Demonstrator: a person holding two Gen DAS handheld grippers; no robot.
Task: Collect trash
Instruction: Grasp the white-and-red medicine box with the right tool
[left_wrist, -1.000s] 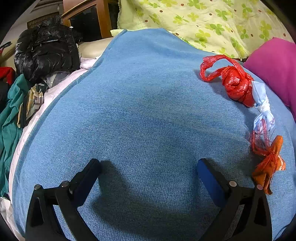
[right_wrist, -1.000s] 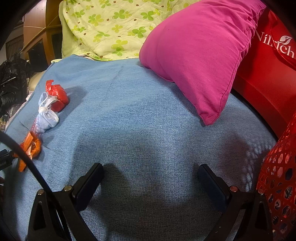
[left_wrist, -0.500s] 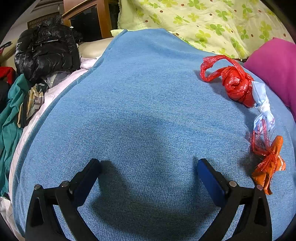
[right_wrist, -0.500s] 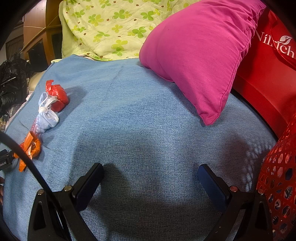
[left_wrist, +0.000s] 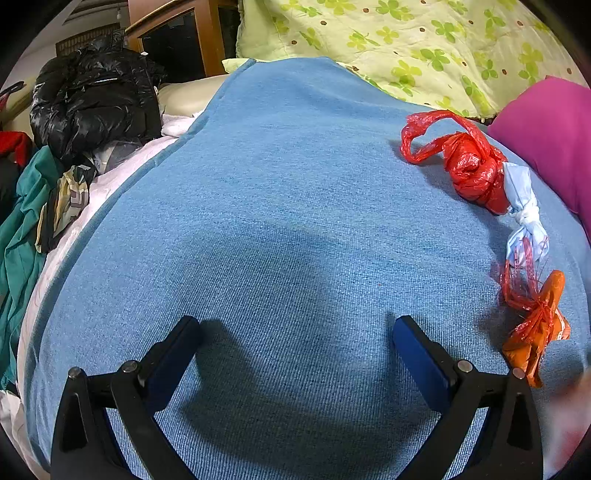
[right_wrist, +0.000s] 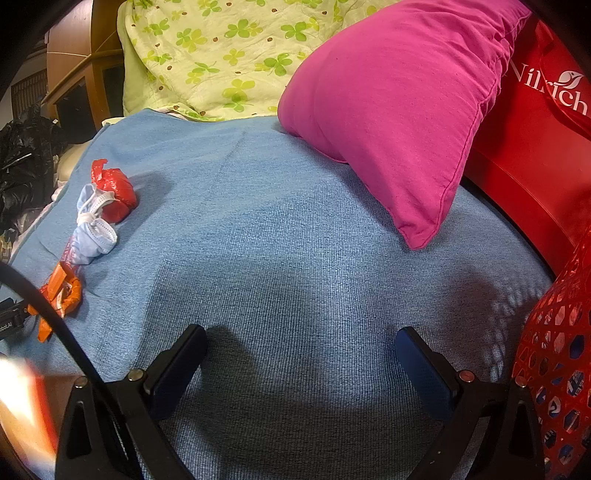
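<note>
Three bits of trash lie in a row on the blue blanket (left_wrist: 280, 206). A knotted red plastic bag (left_wrist: 469, 166) is farthest, a knotted pale blue face mask (left_wrist: 524, 210) sits in the middle, and an orange wrapper in red netting (left_wrist: 535, 325) is nearest. In the right wrist view the same red bag (right_wrist: 116, 192), mask (right_wrist: 92, 232) and orange wrapper (right_wrist: 62, 291) lie at the far left. My left gripper (left_wrist: 295, 332) is open over bare blanket, left of the trash. Empty and open, my right gripper (right_wrist: 301, 350) hovers over the blanket to the right of it.
A magenta pillow (right_wrist: 399, 99) and a green clover quilt (right_wrist: 218, 51) lie at the back. A red mesh basket (right_wrist: 557, 354) and a red box (right_wrist: 535, 133) stand at the right. Black jacket (left_wrist: 92, 99) and green clothes (left_wrist: 18, 236) pile at the left edge.
</note>
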